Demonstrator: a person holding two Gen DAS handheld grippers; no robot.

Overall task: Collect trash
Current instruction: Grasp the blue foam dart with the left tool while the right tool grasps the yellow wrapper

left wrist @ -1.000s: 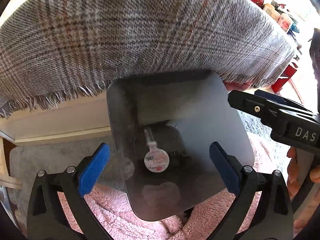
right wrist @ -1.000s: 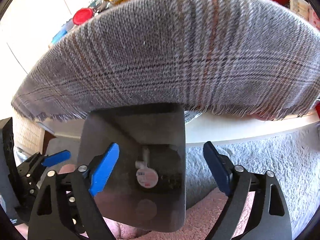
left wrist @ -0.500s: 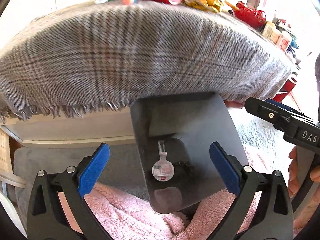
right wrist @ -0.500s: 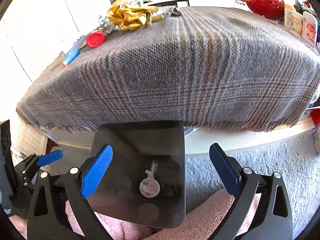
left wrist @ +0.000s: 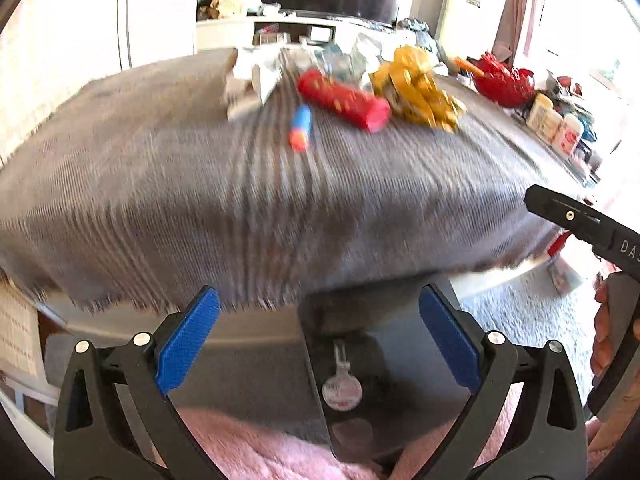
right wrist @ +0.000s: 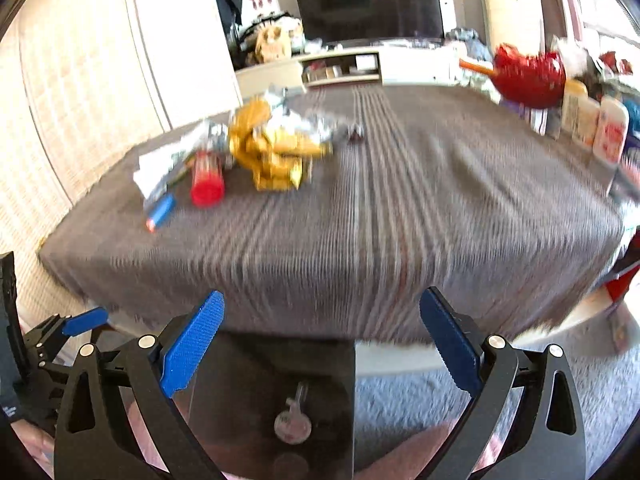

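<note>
The dark bin (right wrist: pixel 276 400) at 6 o'clock holds a small round-tagged piece (right wrist: pixel 292 426), perhaps a key. Both grippers (left wrist: pixel 316 344) (right wrist: pixel 320 344) gape empty. Trash on the plaid cloth (right wrist: pixel 400 220) at 11 o'clock: blue tube (right wrist: pixel 160 212), red can (right wrist: pixel 206 178), gold wrapper (right wrist: pixel 272 148); red bowl (right wrist: pixel 528 76) at 1 o'clock.

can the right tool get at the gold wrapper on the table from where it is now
Probably yes. The right tool is open and empty, low in front of the table's near edge. Bare plaid cloth lies between it and the crumpled gold wrapper. The red tube lies close on the wrapper's left, so approach from the right.
</note>
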